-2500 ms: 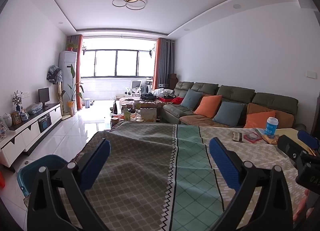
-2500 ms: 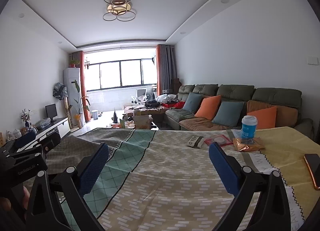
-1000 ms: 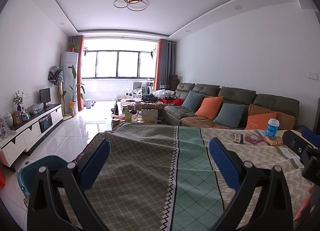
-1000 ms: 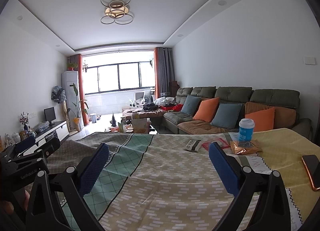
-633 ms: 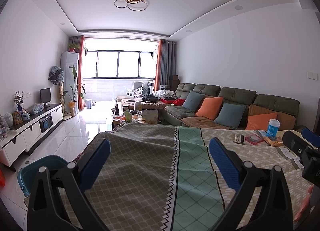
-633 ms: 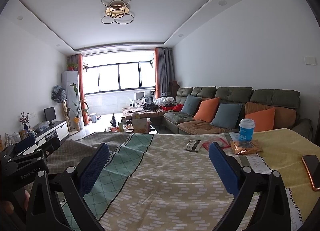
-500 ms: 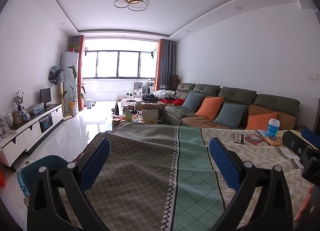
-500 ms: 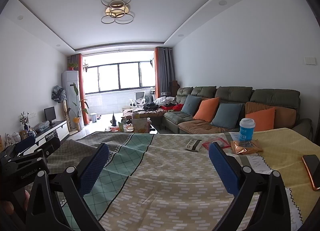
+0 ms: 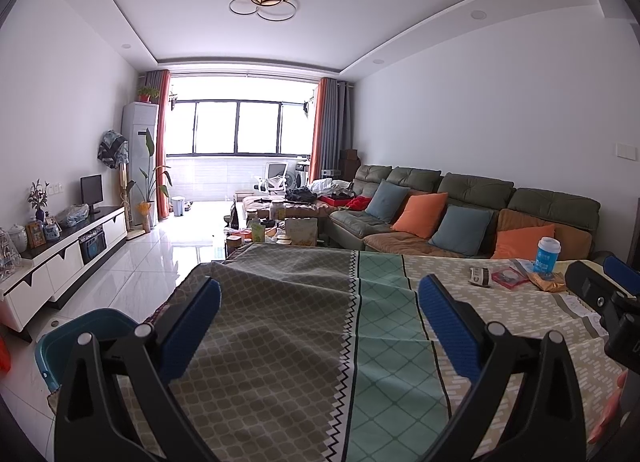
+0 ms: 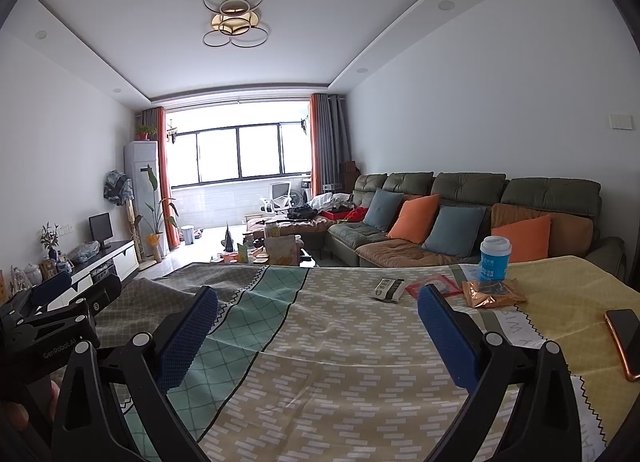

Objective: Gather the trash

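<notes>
Trash lies at the far right of the patterned tablecloth (image 10: 328, 346): a blue paper cup (image 10: 495, 258), a crumpled orange wrapper (image 10: 493, 294), a red packet (image 10: 438, 285) and a small white-and-black wrapper (image 10: 388, 289). The left wrist view shows the same cup (image 9: 546, 255), orange wrapper (image 9: 547, 282), red packet (image 9: 509, 277) and small wrapper (image 9: 480, 276). My right gripper (image 10: 318, 324) stands open above the cloth, short of the wrappers. My left gripper (image 9: 320, 312) is open too, over the grey and green part of the cloth. Both hold nothing.
A phone (image 10: 625, 342) lies at the table's right edge. A teal bin (image 9: 86, 336) stands on the floor left of the table. Beyond are a green sofa (image 10: 472, 213) with cushions, a cluttered coffee table (image 9: 276, 217) and a white TV cabinet (image 9: 64, 258).
Both views have shifted only slightly; the grippers rose a little and stayed open. Nothing on the table has moved.
</notes>
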The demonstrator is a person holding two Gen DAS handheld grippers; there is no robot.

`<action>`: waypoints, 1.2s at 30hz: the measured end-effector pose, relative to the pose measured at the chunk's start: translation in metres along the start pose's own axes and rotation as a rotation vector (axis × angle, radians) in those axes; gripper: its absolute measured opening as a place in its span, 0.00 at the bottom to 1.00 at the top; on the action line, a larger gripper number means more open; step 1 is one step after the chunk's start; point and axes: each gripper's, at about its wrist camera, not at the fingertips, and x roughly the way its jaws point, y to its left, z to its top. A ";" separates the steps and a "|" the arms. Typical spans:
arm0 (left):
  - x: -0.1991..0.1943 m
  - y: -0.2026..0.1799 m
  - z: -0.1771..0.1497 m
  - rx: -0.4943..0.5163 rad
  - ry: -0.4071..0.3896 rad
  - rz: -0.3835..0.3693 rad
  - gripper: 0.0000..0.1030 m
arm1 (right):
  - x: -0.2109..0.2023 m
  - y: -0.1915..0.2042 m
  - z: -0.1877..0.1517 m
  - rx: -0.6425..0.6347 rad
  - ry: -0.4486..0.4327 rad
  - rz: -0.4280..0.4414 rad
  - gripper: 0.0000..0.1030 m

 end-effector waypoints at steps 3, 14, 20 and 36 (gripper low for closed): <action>0.000 0.000 0.000 0.000 0.000 0.000 0.97 | 0.000 0.000 0.000 0.000 0.000 0.000 0.97; 0.001 0.000 0.000 0.001 0.000 0.001 0.97 | 0.001 0.001 0.000 0.001 0.000 0.000 0.97; 0.001 0.000 0.000 0.000 0.001 -0.002 0.97 | 0.001 0.000 0.000 0.003 0.001 0.001 0.97; 0.031 0.008 -0.010 -0.029 0.168 -0.023 0.97 | 0.008 -0.016 -0.005 0.059 0.068 -0.040 0.97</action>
